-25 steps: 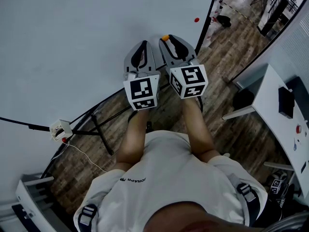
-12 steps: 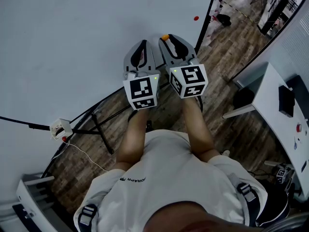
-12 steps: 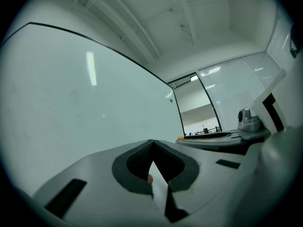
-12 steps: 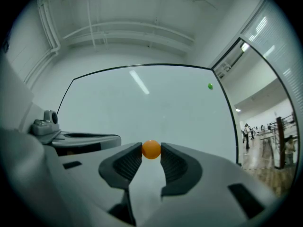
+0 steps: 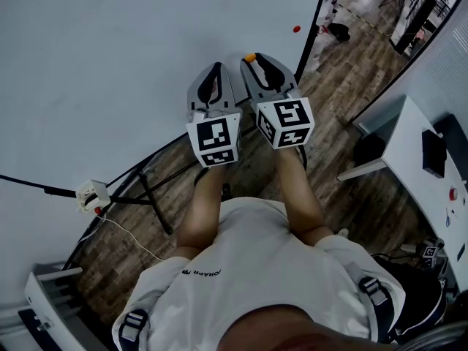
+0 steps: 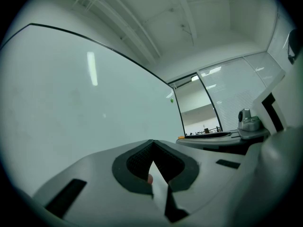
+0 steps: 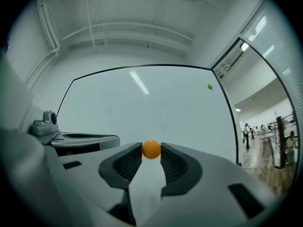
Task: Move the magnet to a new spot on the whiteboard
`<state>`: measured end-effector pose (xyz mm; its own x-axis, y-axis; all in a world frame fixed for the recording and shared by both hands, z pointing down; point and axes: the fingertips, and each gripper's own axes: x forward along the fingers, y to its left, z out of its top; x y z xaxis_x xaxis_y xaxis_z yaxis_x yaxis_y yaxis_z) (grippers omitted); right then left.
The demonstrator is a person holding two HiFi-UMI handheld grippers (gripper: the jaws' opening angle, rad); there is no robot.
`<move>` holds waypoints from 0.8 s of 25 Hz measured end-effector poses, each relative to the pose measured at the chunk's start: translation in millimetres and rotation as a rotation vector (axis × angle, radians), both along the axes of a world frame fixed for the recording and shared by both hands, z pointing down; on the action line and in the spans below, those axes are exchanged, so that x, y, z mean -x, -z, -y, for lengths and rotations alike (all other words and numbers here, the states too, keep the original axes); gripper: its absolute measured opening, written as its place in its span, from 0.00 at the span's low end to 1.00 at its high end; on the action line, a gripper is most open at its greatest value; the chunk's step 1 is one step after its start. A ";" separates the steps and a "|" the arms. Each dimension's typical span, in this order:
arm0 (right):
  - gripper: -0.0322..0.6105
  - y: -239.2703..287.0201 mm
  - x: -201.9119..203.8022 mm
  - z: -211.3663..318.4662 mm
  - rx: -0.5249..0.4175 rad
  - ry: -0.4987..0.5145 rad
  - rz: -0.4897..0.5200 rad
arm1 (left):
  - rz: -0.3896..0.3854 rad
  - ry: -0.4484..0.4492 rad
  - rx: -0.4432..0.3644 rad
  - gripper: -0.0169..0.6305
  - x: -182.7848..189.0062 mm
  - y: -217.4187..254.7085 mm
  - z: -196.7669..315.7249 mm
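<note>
An orange round magnet sits between the fingertips of my right gripper, which is shut on it with both pads against its sides. The magnet is at the surface of the whiteboard, near its lower right part. My left gripper is just to the left of the right one, also pointing at the whiteboard. Its tips meet and hold nothing.
A small red dot sticks on the board near its right frame; the right gripper view shows a green dot there. Below are the board's stand legs, a small white box with a cable, and a white desk at right.
</note>
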<state>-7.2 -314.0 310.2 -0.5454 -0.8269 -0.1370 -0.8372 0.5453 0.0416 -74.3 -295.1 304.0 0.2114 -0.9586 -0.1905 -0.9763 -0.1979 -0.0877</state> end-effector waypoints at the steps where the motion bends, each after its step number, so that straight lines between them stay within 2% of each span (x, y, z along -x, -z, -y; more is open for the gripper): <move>1: 0.25 0.2 0.0 0.4 0.000 0.001 0.001 | -0.001 0.002 0.001 0.03 0.4 -0.1 0.1; 20: 0.26 3.3 5.6 14.2 0.008 0.006 0.012 | -0.012 0.017 0.005 0.03 6.6 -3.4 2.1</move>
